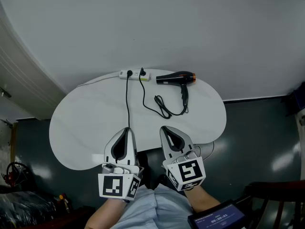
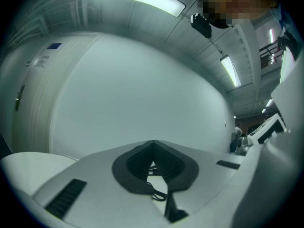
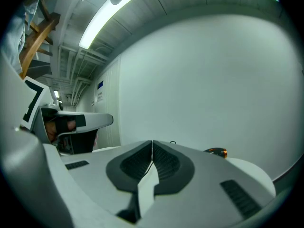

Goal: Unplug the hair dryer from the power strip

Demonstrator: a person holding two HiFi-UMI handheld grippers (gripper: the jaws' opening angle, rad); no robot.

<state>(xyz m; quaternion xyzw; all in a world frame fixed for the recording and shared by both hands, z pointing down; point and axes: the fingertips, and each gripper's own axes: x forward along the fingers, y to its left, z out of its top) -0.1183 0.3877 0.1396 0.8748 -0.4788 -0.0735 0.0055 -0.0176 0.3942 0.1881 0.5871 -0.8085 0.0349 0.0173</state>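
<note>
In the head view, the left gripper (image 1: 127, 130) and the right gripper (image 1: 163, 128) sit side by side at the lower centre of the frame. Both are held low over the near edge of the white table (image 1: 76, 123) and point away from the person, roughly level, with the marker cubes nearest the body. The right one leans slightly towards the left one at its tip. At the table's far edge, in the upper centre, lies the power strip (image 1: 134, 74). Just right of it is the black hair dryer (image 1: 177, 78), whose cord (image 1: 164, 106) loops across the table and runs up to a plug (image 1: 142, 72) seated in the strip. A second black cord (image 1: 127, 104) runs from the strip down towards the left gripper. In the left gripper view, the jaws are clenched tip to tip on nothing, with a pale wall (image 2: 142, 89) ahead. In the right gripper view, the jaws are likewise pressed together and empty, and the dryer's orange end peeks over them at the right.
</note>
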